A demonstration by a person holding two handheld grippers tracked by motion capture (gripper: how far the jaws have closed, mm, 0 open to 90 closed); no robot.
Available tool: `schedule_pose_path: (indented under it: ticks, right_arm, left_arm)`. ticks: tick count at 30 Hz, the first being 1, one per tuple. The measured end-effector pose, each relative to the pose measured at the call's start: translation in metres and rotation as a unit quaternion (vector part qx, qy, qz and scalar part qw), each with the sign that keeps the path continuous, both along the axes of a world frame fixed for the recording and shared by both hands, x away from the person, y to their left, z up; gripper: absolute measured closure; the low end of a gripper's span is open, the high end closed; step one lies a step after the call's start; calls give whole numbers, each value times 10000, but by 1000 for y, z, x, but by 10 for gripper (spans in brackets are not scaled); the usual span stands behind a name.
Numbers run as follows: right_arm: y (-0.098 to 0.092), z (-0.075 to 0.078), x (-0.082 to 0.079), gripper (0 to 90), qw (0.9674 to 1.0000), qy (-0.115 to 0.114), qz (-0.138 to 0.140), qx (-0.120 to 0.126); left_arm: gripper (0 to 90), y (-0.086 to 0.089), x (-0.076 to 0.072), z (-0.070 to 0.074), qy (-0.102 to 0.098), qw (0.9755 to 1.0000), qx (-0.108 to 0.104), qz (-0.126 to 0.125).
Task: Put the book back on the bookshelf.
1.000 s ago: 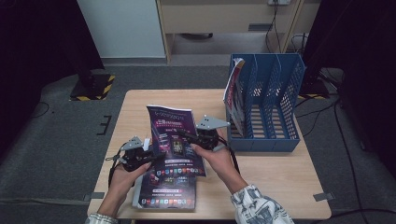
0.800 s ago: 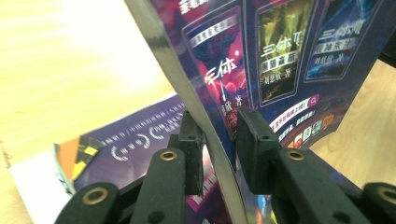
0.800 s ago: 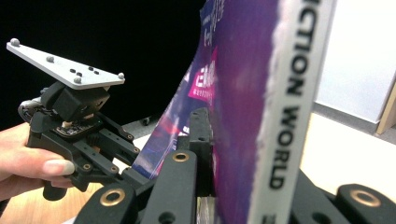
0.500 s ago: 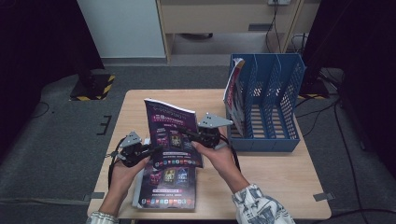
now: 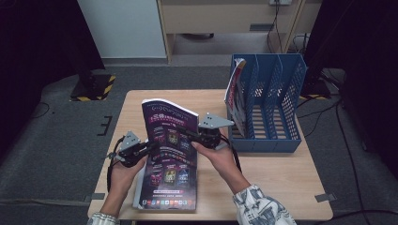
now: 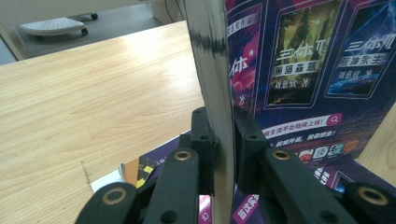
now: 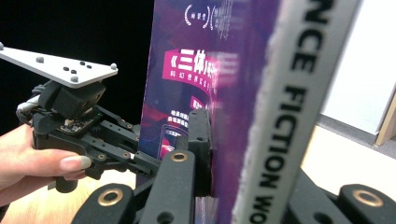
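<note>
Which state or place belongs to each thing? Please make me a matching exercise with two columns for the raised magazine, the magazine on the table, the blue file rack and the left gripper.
Things:
1. raised magazine
2. flat magazine
3. blue file rack
4. left gripper

States or places:
A. stands on the table's right side, with a magazine in its left slot
B. clamped on one edge of the raised magazine
C. lies on the table near the person
D. held upright between both grippers

Pairs: 1-D, 2-C, 3-A, 4-B
</note>
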State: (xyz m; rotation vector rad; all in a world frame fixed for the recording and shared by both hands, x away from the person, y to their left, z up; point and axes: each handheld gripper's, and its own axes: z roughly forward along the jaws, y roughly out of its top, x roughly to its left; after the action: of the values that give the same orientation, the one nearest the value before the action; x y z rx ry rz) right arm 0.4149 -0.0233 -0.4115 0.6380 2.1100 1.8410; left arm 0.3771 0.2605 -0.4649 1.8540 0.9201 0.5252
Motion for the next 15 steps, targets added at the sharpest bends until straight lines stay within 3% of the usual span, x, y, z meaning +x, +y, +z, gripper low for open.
schedule_pose_path:
  ticks: [5, 8, 15]
  right_arm:
    - [1, 0, 1, 815, 10000, -34, -17, -9]
    - [2, 1, 2, 816, 10000, -77, -24, 36]
    - [2, 2, -1, 809, 9998, -186, -18, 0]
  left_arm:
    - [803, -1, 2, -1, -66, 9999, 2, 82]
    - [803, -3, 8, 0, -224, 9995, 3, 201]
    - [790, -1, 10, -3, -229, 9995, -143, 185]
